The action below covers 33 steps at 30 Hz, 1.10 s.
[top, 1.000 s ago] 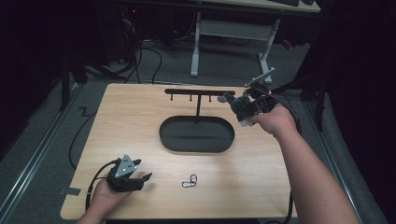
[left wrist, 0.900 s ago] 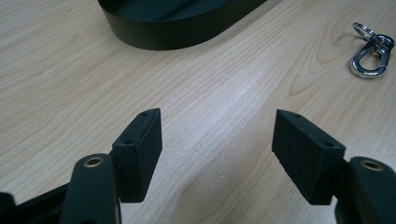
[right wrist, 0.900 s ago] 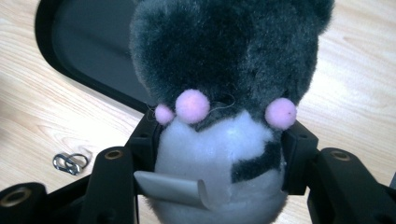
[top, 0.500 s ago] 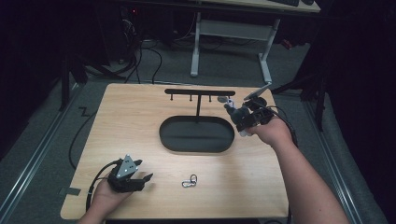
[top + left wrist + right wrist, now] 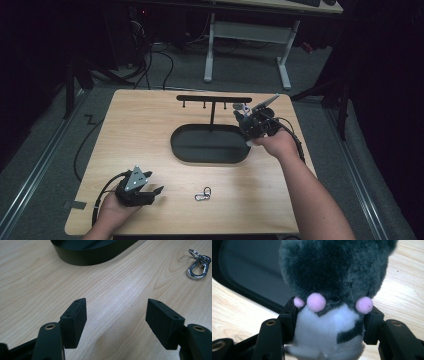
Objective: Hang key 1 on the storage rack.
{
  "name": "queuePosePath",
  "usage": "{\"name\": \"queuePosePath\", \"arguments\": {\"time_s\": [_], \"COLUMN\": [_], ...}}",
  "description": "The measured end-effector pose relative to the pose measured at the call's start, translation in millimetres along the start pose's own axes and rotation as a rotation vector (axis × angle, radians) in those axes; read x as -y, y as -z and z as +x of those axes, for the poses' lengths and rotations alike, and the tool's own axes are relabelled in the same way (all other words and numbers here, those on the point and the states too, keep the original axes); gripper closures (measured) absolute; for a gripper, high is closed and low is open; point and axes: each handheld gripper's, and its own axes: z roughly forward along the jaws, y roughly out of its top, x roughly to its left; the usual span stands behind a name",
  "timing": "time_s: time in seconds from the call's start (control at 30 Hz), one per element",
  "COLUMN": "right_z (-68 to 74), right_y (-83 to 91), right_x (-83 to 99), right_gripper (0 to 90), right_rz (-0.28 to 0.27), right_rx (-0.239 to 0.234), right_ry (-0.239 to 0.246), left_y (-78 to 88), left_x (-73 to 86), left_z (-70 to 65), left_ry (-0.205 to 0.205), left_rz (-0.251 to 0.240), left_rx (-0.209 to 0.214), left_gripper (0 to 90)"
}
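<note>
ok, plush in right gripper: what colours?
Dark grey and white with pink pompoms; right gripper view shows it best.

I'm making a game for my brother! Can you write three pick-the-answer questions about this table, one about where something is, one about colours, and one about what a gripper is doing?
1. Where does the silver clip lie?
A. in the black tray
B. on the table, nearer the person than the tray
C. on the rack

2. What colour are the plush toy's little pompoms?
A. pink
B. green
C. yellow

3. How is the left gripper?
A. shut on the clip
B. shut on the toy
C. open, holding nothing

Answers: B, the clip lies on bare wood; A, three pink balls show; C, its jaws stand apart.
</note>
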Motion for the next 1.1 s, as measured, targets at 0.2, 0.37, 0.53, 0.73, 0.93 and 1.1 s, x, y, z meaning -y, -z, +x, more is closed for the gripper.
{"name": "queuePosePath", "arguments": {"time_s": [0.2, 0.37, 0.53, 0.73, 0.93, 1.1], "right_z": [-0.2, -1.0, 0.7, 3.1, 5.9, 11.7], "right_y": [-9.8, -12.2, -8.7, -2.2, -0.1, -2.6], "right_x": [-3.6, -5.0, -5.4, 1.6, 25.9, 54.8], "right_gripper": [41.2, 28.6, 22.6, 23.2, 25.9, 30.0], "right_rz": [-0.010, -0.025, -0.061, -0.091, -0.129, -0.178], "right_rx": [-0.007, -0.001, -0.004, -0.009, -0.016, 0.002], "right_ry": [-0.017, -0.031, -0.040, -0.029, -0.014, 0.041], "left_y": [-0.2, -0.8, -1.2, -1.5, -3.6, -5.1], "left_x": [0.3, 0.3, -0.1, -0.6, -1.7, -3.2], "left_z": [0.5, 0.4, -0.3, -1.1, -3.8, -7.3], "left_ry": [-0.001, 0.000, 0.000, -0.003, -0.004, -0.004], "left_rz": [0.001, 0.000, 0.001, 0.006, 0.011, 0.017], "left_rx": [0.002, 0.005, 0.006, 0.008, 0.017, 0.030], "left_gripper": [33.8, 33.8, 33.8, 33.8, 33.9, 34.2]}}
